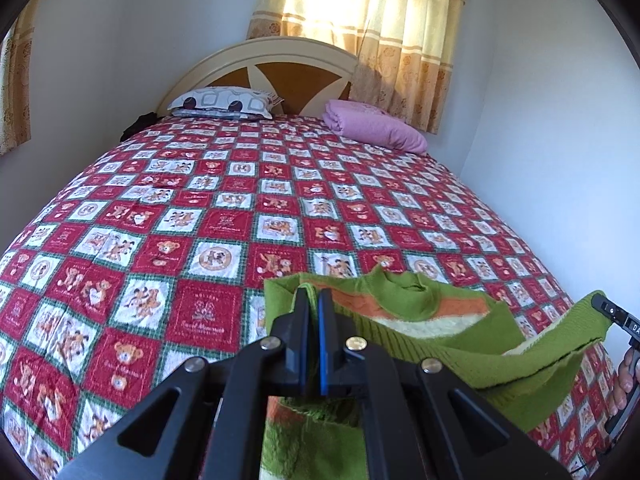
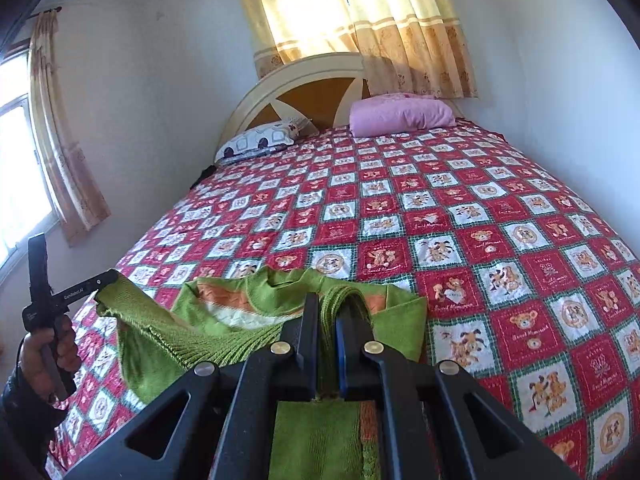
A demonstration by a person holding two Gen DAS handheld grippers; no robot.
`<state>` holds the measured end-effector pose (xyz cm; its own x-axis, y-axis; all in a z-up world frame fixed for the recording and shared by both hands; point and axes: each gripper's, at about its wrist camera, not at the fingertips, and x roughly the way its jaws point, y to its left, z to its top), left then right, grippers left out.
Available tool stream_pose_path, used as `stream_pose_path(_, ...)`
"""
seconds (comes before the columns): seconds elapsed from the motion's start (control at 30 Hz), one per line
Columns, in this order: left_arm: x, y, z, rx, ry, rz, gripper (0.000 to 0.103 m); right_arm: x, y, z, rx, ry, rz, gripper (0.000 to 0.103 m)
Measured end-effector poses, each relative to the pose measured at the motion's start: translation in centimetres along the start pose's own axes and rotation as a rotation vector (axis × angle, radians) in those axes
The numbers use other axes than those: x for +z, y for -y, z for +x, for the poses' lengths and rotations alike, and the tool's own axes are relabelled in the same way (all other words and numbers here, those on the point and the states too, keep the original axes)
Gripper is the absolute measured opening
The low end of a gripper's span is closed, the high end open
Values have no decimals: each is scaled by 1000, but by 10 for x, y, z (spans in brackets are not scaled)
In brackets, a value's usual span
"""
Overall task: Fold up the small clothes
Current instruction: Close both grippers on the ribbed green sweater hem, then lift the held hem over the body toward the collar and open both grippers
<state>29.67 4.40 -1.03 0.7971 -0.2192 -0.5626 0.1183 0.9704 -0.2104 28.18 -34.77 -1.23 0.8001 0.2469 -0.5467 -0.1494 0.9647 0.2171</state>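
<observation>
A small green knit sweater [image 1: 436,332] with orange and cream stripes hangs between my two grippers above the near end of the bed. My left gripper [image 1: 314,300] is shut on one edge of it. My right gripper [image 2: 332,308] is shut on a bunched green edge of the sweater [image 2: 224,320]. The right gripper also shows at the right edge of the left wrist view [image 1: 600,304], and the left gripper at the left of the right wrist view [image 2: 106,280], each pinching the cloth. The sweater sags in the middle, neck opening facing up.
The bed [image 1: 240,216] has a red and white checked teddy-bear cover. A patterned pillow [image 1: 224,102] and a folded pink blanket [image 1: 376,126] lie by the headboard [image 1: 280,64]. Walls stand close on the right. Curtains [image 2: 360,12] hang behind.
</observation>
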Motion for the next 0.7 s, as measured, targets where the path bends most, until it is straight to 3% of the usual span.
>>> stream_pose_path(0.23,8,3,66,76,-59,53,4,2,20,91,-60,-124,19,6)
stream_pose_path(0.3,5,4,92,101,-90,70,9,-3,34,125,-89,-173,39,6)
stream_pose_path(0.4,-2,-1,125,244,-104,93,11,-11,51,151,-99,-222,65,18)
stream_pose_path(0.47,-4,-9,129,262,-128,66,19,-17,53,146,-95,-213,54,32)
stream_pose_path(0.53,-9,-15,121,250,-143,43,27,-23,50,134,-134,-189,9,61)
stream_pose_path(0.6,-16,-13,109,260,-123,80,43,-26,47,125,-141,-171,-12,62)
stream_pose_path(0.7,-27,-4,91,264,-90,135,52,-25,45,116,-147,-166,-24,62)
